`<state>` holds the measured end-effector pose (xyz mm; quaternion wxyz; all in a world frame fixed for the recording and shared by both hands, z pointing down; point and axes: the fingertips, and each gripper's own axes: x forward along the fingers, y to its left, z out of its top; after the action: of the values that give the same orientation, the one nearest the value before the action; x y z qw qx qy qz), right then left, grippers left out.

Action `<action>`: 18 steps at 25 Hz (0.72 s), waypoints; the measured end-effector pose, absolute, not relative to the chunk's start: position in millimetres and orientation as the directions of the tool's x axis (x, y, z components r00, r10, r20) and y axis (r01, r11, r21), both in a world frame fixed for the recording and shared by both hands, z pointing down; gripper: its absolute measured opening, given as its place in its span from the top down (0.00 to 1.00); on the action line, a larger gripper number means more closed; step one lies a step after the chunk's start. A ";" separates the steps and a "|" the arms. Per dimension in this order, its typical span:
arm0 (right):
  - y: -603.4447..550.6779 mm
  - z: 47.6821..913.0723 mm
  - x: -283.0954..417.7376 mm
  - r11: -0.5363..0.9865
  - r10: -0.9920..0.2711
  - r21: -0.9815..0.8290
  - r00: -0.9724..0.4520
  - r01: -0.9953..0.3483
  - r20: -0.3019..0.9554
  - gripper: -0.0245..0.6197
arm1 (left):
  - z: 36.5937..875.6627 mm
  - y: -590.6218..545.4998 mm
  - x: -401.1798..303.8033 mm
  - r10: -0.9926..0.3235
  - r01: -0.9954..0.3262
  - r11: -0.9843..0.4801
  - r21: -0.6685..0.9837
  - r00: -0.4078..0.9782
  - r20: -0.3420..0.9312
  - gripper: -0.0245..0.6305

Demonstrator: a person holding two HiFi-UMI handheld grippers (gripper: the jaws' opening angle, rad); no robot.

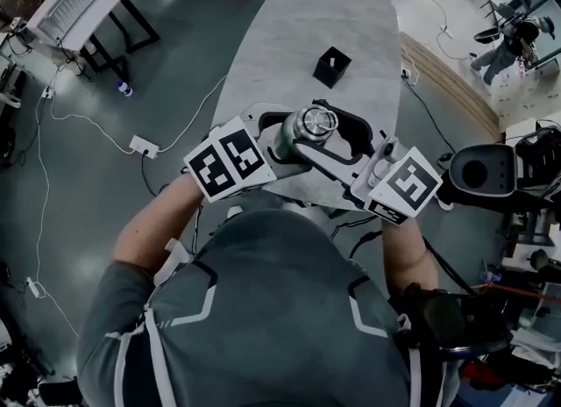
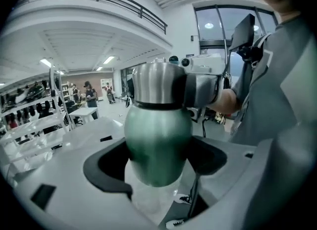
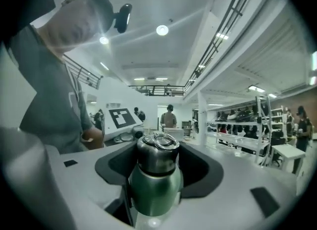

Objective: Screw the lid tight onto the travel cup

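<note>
**Item 1.** Green, round-bodied metal travel cup (image 2: 157,142): one. It is held up before my chest, near the near end of the table. I cannot tell whether it is over the tabletop or just off its edge. Its rounded base shows only in the left gripper view. In the head view my grippers cover most of the body.

**Item 2.** Brushed-steel cylindrical lid (image 3: 157,157): one, seated on the cup's neck. How far it is screwed down cannot be read. Its wire ring handle (image 3: 166,141) is clearest in the right gripper view.

**Item 3.** My left gripper (image 1: 282,136): clamped on the cup's green body, black pads (image 2: 106,167) against both sides.

**Item 4.** My right gripper (image 3: 159,168): jaws wide apart, the lid between them, nothing gripped. The left gripper view shows one jaw just beside the lid and the other hidden behind it.

**Item 5.** Marker cubes (image 1: 226,161): two, both in the head view. The right gripper view shows only the left one's.

**Item 6.** Pale grey rounded table (image 1: 289,28): one, bearing one small black open box (image 1: 331,67), farther off than the cup.

**Item 7.** White power strip (image 1: 143,146): one, on the dark floor, left of the table.
</note>
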<state>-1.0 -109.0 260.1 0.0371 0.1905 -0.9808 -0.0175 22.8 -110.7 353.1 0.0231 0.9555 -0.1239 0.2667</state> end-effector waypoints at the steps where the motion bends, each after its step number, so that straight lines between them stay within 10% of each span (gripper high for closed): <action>1: -104.1 260.4 -1.0 0.946 -0.324 0.051 -0.943 -0.321 0.078 0.53 | 351.7 -106.3 25.1 -0.194 -0.225 -0.974 0.000 0.842 0.503 0.40; 10: -76.3 234.5 6.8 0.999 0.021 0.044 -0.999 0.023 0.041 0.53 | 334.4 -76.1 37.9 -0.004 -0.025 -0.999 0.037 0.881 0.474 0.40; 18: -115.9 250.9 4.5 0.887 -0.462 -0.018 -0.887 -0.462 0.008 0.53 | 352.0 -112.5 25.5 -0.283 -0.308 -0.951 -0.036 0.813 0.508 0.40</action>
<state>4.5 -115.9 250.9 0.0019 0.2378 -0.9713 0.0099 25.5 -112.5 352.0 0.0238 0.9519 -0.1553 0.2631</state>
